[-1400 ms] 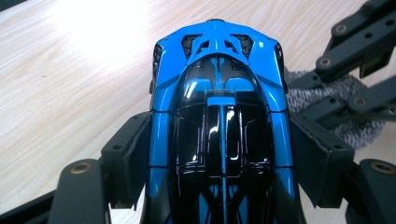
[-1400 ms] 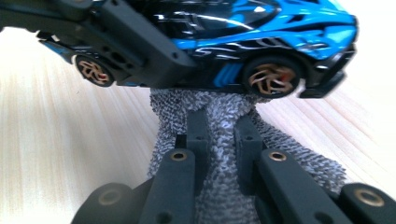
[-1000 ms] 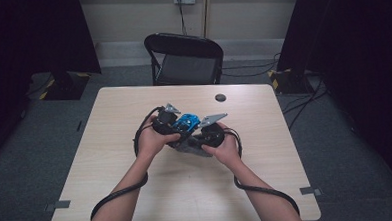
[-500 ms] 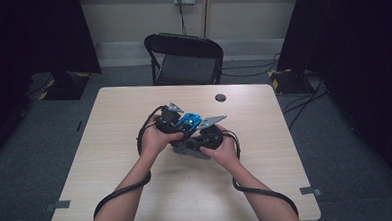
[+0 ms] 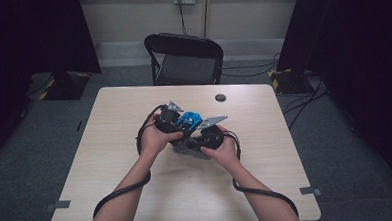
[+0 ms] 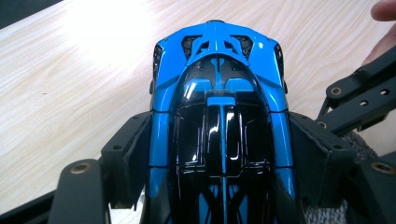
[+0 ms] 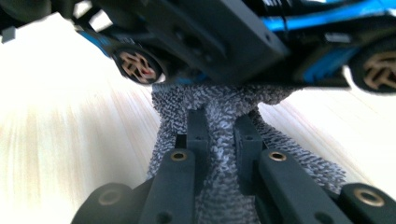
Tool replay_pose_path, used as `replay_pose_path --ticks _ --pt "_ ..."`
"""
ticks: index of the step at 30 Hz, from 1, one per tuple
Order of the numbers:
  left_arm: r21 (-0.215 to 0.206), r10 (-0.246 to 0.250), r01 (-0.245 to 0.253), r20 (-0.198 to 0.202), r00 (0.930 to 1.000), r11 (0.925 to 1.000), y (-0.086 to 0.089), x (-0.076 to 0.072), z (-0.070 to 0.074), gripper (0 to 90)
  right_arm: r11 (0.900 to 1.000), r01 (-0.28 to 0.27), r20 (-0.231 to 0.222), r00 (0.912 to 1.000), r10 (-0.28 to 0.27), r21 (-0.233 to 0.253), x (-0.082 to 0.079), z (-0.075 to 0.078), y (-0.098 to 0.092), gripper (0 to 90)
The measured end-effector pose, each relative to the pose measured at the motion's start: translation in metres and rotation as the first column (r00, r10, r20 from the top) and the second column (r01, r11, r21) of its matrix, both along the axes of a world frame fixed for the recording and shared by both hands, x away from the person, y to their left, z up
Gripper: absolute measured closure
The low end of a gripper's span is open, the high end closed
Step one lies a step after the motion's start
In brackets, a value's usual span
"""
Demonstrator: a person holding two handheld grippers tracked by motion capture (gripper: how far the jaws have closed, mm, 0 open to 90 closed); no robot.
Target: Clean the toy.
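Your left hand-held gripper [image 6: 219,186] is clamped on both sides of the blue toy car [image 6: 218,116] over mid-table [image 5: 111,159], while your right hand-held gripper [image 7: 219,140] pinches a grey cloth [image 7: 224,112] right beneath it.

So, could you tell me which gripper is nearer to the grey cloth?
Right. The right gripper pinches the cloth; the left gripper clamps the car above it.

High view looks down at the table [image 5: 112,194]; both gripper views sit close over it.
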State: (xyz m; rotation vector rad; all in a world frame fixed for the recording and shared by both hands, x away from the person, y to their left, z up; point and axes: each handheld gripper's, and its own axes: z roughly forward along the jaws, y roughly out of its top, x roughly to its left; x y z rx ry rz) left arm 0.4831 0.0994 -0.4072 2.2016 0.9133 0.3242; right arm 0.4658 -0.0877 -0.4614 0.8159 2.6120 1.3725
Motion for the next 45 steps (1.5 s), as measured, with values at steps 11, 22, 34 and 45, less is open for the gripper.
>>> replay_pose_path --ticks 11,22,34,45 --pt "-0.019 0.021 -0.021 0.007 0.9998 0.9996 0.007 0.000 0.002 28.3 1.000 0.017 0.005 0.9998 -0.017 -0.022 0.003 0.002 -0.006 81.1" --pt "-0.035 0.037 -0.037 -0.003 0.9993 0.9987 0.004 0.004 -0.003 28.2 0.999 -0.023 -0.016 0.9996 0.024 0.042 -0.005 0.006 0.005 81.1" --pt "-0.024 0.041 -0.040 0.026 0.9988 0.9989 0.017 -0.002 0.005 28.2 0.990 0.104 0.007 0.9946 -0.104 -0.092 0.009 0.000 -0.023 81.2" --pt "0.009 0.095 -0.095 0.003 0.9954 0.9954 0.049 -0.004 -0.009 28.2 0.972 0.207 0.037 0.9782 -0.204 -0.112 0.020 0.009 -0.069 81.0"
